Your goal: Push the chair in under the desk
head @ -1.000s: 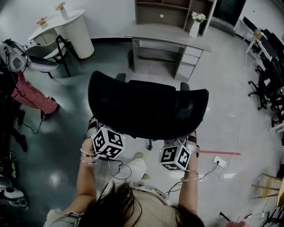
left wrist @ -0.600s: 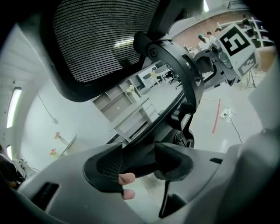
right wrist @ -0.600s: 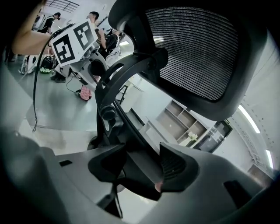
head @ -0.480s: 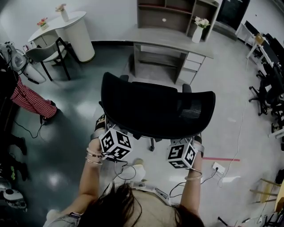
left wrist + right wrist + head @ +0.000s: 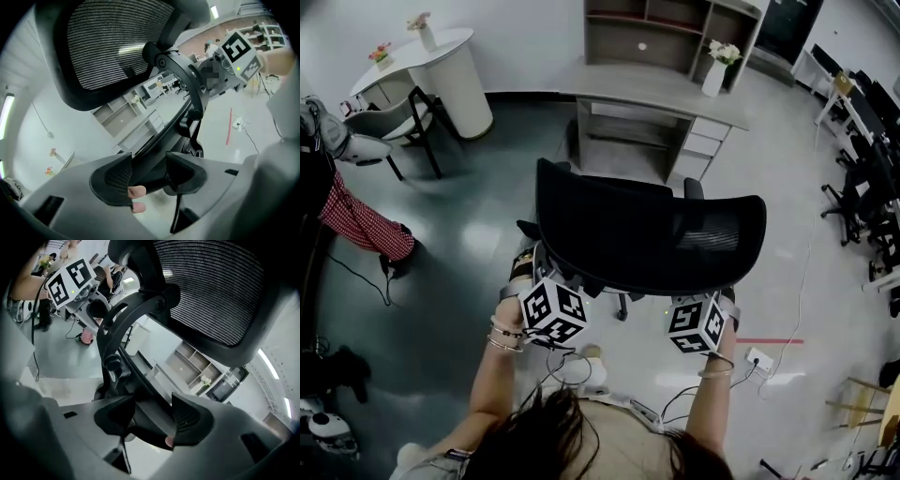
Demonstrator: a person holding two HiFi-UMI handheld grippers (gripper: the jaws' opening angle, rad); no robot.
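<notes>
Chair (image 5: 647,234) stands on open floor, near worktop (image 5: 656,86) but not under yet, seat facing it. Left gripper (image 5: 149,176), right gripper (image 5: 153,420): fingers (image 5: 112,185) closed tight on back frame bars, one each side, for straight even push.

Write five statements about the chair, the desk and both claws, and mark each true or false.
1. The left claw is closed on the chair's back frame. True.
2. The right claw hangs empty, clear of the chair. False: it is also closed on the chair's frame.
3. The chair is tucked under the desk. False: it stands short of the desk, facing it.
4. A vase of flowers stands on the desk. True.
5. The chair's back is solid white plastic. False: it is black mesh.
</notes>
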